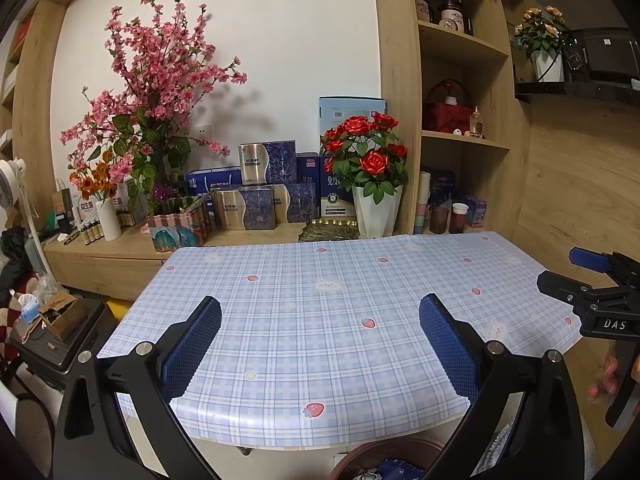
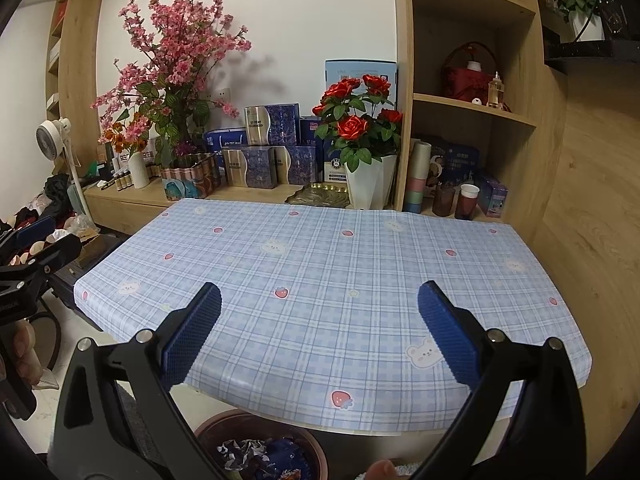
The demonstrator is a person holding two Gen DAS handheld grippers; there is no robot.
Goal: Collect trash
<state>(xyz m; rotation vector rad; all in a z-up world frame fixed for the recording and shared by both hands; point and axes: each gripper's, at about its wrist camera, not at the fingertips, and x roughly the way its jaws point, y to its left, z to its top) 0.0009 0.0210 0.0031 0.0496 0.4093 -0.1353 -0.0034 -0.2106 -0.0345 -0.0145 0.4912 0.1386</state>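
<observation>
A brown round trash bin stands on the floor under the table's near edge, with crumpled dark blue and grey wrappers inside; its rim also shows in the left wrist view. My left gripper is open and empty above the near part of the blue plaid tablecloth. My right gripper is open and empty above the same cloth. The right gripper also shows at the right edge of the left wrist view, and the left gripper at the left edge of the right wrist view.
A wooden counter behind the table holds pink blossoms, a red rose pot, blue boxes and a gold tray. Shelves with cups stand at right. A fan and floor clutter are at left.
</observation>
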